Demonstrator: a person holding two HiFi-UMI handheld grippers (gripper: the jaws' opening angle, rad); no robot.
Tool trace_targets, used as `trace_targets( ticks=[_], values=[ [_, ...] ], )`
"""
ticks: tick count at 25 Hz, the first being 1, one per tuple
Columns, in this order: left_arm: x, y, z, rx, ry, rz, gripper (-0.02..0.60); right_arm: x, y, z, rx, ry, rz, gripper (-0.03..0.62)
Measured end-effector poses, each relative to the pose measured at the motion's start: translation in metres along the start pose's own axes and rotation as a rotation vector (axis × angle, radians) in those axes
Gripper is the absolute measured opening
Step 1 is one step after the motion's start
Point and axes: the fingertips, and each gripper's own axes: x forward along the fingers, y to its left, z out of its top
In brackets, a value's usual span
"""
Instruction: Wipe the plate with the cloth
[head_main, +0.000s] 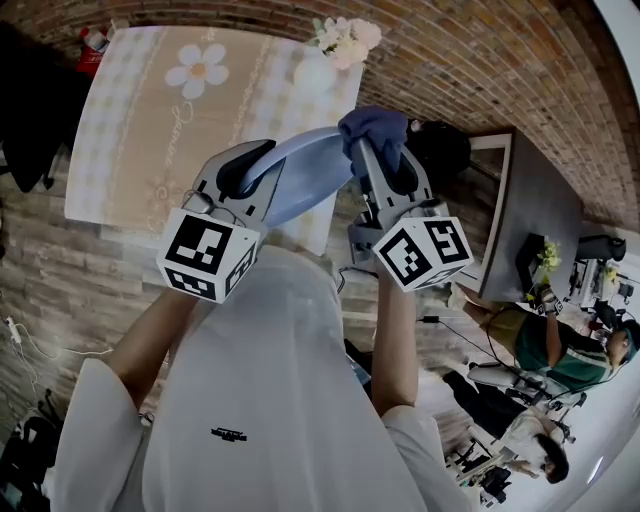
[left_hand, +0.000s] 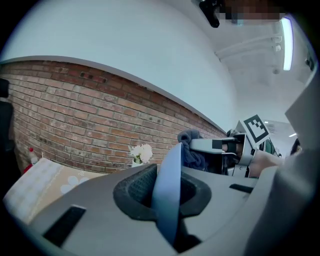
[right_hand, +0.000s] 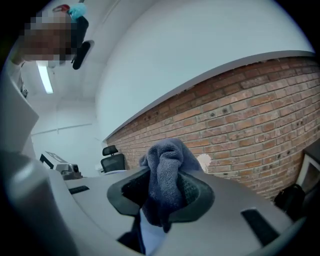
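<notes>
Up front, side by side: left hand-held gripper (head_main: 248, 170) clamped on plate (head_main: 300, 178), right hand-held gripper (head_main: 376, 160) on cloth (head_main: 374, 124)

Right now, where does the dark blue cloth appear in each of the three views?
Head view: the cloth is at upper centre, bunched in the right gripper at the plate's rim.
Left gripper view: the cloth is right of centre, behind the plate's edge.
Right gripper view: the cloth is at centre, clamped between the jaws.
Shared landmark: the brick wall, which is in all three views.
</notes>
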Motion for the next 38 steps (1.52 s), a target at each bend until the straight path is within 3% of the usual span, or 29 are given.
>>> trace_targets(
  ticks=[19,38],
  values=[
    [-0.001,0.018,0.031,-0.044,-0.087,0.008,0.048,0.003,-0.063,-0.076,0.075,0.166,-0.114,0.126],
    [0.001,0.021,0.058,-0.109,-0.181,0.033,0.049,-0.004,-0.048,-0.14,0.215,0.232,-0.095,0.126]
  ],
)
